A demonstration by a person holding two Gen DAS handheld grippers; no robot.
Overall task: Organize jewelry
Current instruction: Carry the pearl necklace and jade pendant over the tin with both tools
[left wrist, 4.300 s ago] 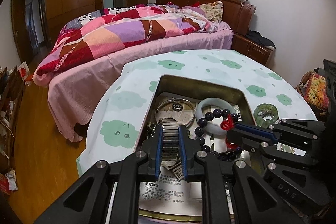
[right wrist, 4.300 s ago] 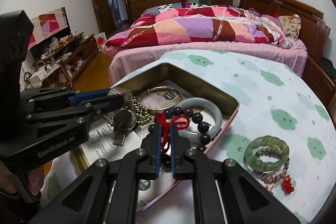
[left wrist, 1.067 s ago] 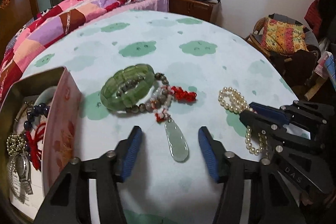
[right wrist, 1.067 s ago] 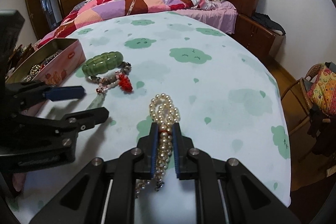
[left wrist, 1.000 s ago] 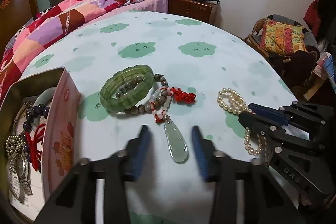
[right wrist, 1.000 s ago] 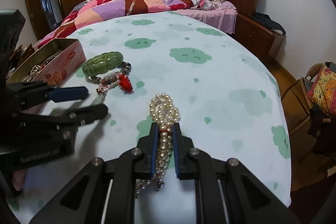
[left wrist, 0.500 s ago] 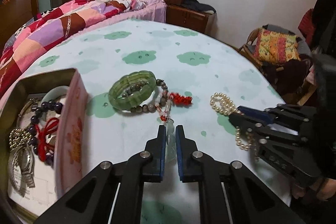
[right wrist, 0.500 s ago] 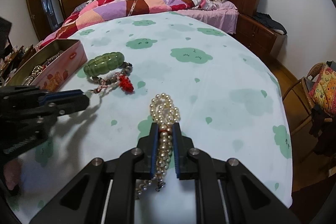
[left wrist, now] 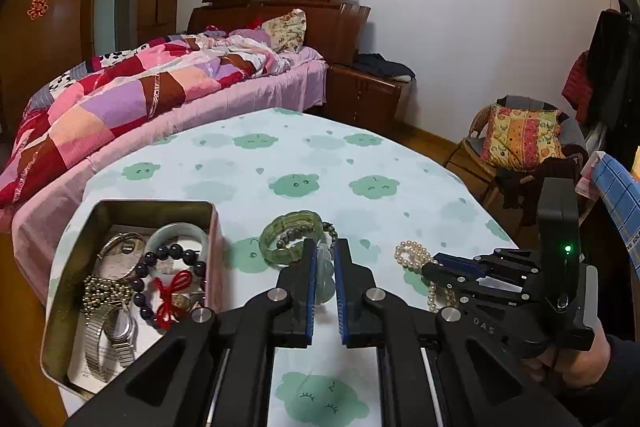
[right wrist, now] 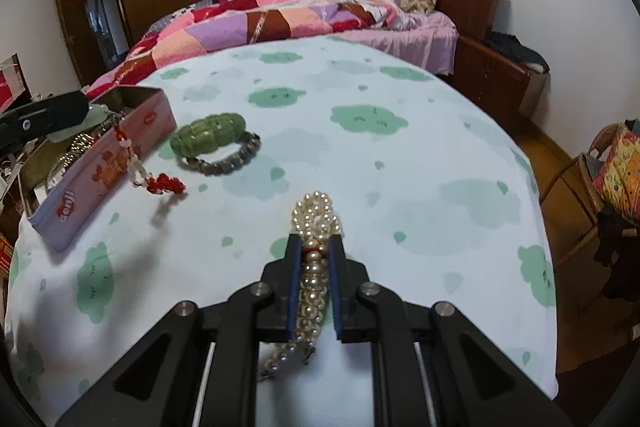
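Note:
My left gripper (left wrist: 323, 253) is shut on a pale jade pendant (left wrist: 325, 277) and holds it up. In the right wrist view its bead cord with a red knot (right wrist: 162, 183) hangs by the pink tin box (right wrist: 100, 167). The tin (left wrist: 214, 251) holds watches, a jade bangle and dark beads. My right gripper (right wrist: 316, 247) is shut on a pearl necklace (right wrist: 316, 223) lying on the table. A green jade bracelet (right wrist: 208, 133) and a grey bead bracelet (right wrist: 224, 161) lie between tin and pearls.
The round table has a white cloth with green clouds (right wrist: 360, 155). A bed with a patchwork quilt (left wrist: 120, 95) stands behind it. A wicker chair with a patterned cushion (left wrist: 520, 137) is at the right, past the table edge.
My left gripper closed on the jade pendant, lifted it off the cloth and carried it left toward the tin, cord trailing. My right gripper has stayed shut on the pearls.

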